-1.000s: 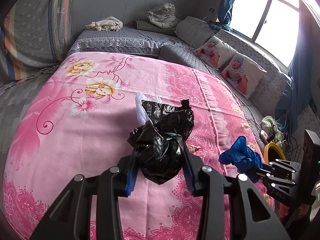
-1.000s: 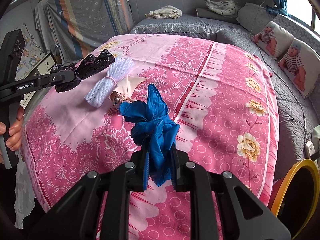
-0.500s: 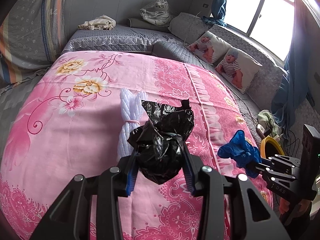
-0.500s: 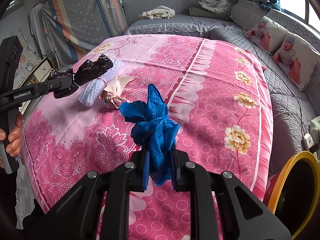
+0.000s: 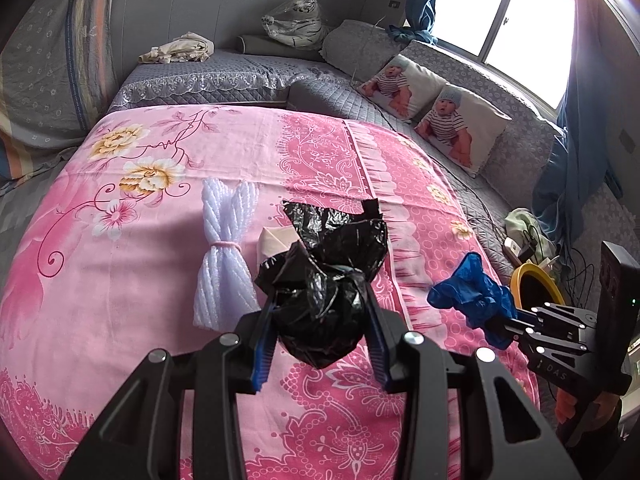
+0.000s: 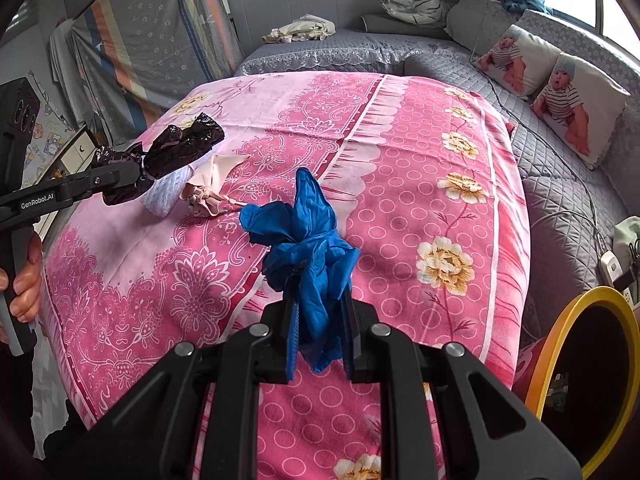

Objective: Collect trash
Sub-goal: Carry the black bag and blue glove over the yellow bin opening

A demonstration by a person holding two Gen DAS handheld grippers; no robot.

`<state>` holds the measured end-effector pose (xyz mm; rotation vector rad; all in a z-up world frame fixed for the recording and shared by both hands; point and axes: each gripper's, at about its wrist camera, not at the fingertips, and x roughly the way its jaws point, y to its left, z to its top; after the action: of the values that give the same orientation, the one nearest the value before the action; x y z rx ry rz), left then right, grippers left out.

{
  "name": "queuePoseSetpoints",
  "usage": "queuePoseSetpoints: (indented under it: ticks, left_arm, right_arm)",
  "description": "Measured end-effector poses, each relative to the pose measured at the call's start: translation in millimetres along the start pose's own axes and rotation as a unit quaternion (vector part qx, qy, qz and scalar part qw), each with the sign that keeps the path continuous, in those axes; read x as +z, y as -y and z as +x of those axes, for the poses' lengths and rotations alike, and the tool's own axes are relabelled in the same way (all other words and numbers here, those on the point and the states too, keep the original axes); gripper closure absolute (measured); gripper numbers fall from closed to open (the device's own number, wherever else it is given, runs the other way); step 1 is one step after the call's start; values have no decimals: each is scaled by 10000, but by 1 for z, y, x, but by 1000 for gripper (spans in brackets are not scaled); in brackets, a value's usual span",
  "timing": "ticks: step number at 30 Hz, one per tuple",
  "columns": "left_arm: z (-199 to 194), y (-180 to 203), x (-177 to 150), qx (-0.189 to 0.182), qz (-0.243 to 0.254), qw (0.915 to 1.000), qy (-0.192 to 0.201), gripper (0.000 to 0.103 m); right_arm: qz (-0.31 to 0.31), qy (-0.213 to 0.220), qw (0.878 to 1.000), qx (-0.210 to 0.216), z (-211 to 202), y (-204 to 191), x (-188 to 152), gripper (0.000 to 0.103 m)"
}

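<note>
Crinkled black plastic fills my left view: the left gripper [image 5: 320, 334] is clamped on a wadded black bag [image 5: 326, 280], its blue-edged pads pressing both sides of the bundle, which is lifted clear of the pink floral bedspread [image 5: 120, 288]; my right gripper [image 6: 320, 328] has its jaws drawn tight together on a crumpled blue glove [image 6: 306, 240], the loose fingers of it sticking up above the pads. Both tools hang over the bed, tilted down toward it, well apart from each other; from the right camera I see a hand [image 6: 22, 272] wrapped round the left tool's handle at the frame's edge. On the bedspread lie two more pieces: a white foam-net bundle [image 5: 226, 256] cinched in the middle by a pink band, and just beside it a beige crumpled wrapper [image 6: 212, 188], partly hidden behind the black bag in my left view. A yellow-rimmed bin [image 6: 588, 376] stands on the floor past the bed's right edge, its inside dark; grey quilted cushions [image 5: 256, 76] line the far wall under the window.
</note>
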<state>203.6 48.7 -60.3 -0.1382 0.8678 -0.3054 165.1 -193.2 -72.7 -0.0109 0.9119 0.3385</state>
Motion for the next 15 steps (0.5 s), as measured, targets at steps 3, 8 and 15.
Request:
queuePoseSetpoints:
  ticks: [3,8,15]
  left_arm:
    - [3,6,1,-45,44,10000,-13,66]
    - [7,21,1,-95,154,9998,-51,66]
    - [13,39,1,-189,276,9994,-106,66]
  right_arm:
    - [54,10,10000,-25,-2,7,-2,87]
    - [148,24,9999,-71,-6,17,-6,87]
    - [286,88,9994,-143,-14,31,-9,87]
